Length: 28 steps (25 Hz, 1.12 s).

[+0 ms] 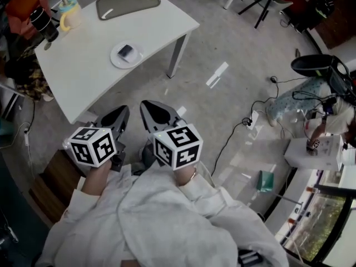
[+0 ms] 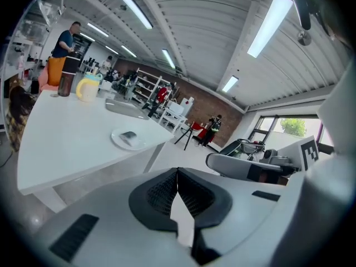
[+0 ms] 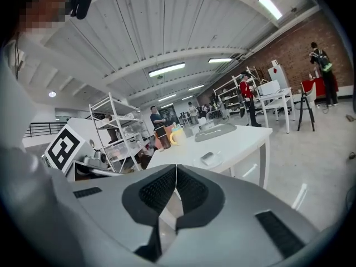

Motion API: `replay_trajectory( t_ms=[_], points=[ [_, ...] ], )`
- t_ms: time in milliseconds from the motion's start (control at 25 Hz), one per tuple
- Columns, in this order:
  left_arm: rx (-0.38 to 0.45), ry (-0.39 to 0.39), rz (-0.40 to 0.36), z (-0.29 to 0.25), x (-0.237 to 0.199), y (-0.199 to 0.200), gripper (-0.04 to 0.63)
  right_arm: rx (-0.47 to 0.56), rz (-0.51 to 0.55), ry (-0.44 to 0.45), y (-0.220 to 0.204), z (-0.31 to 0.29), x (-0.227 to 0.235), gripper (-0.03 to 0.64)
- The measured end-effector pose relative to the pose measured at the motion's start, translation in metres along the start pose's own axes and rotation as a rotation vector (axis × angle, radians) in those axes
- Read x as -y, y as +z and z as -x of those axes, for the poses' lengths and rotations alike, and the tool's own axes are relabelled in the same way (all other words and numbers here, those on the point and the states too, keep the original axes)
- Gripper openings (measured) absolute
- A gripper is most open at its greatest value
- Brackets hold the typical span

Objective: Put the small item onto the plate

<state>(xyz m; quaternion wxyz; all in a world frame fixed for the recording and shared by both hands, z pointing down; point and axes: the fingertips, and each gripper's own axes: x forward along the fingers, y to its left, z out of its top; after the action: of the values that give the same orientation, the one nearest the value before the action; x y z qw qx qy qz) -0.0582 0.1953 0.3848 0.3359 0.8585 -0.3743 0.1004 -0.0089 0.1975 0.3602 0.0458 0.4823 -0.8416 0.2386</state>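
Task looks done: small item lies on the plate, set a little in from the tabletop's near edge. Left claw and right claw are both pressed together, empty, held by the body, well apart from the tabletop. Open floor lies between; cables trail on the right.

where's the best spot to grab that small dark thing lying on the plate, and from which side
Grip the small dark item by its two long edges, mid-length, coming straight down from above. It lies flat and low on the white plate, so a sideways approach would likely hit the rim first.
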Motion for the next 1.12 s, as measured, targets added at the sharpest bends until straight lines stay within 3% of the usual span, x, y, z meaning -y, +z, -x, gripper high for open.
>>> replay_trajectory(
  t_ms=[240, 560, 1120],
  points=[
    [-0.016, -0.002, 0.026, -0.010, -0.021, 0.009, 0.011, -0.039, -0.028, 0.022, -0.003, -0.033, 0.004, 0.015],
    [0.005, 0.033, 0.033, -0.041, -0.064, 0.048, 0.011, -0.085, 0.022, 0.036, 0.013, -0.093, 0.026, 0.015],
    [0.079, 0.129, 0.073, -0.126, -0.112, 0.143, 0.011, -0.108, 0.083, 0.149, 0.095, -0.185, 0.097, 0.015]
  ],
)
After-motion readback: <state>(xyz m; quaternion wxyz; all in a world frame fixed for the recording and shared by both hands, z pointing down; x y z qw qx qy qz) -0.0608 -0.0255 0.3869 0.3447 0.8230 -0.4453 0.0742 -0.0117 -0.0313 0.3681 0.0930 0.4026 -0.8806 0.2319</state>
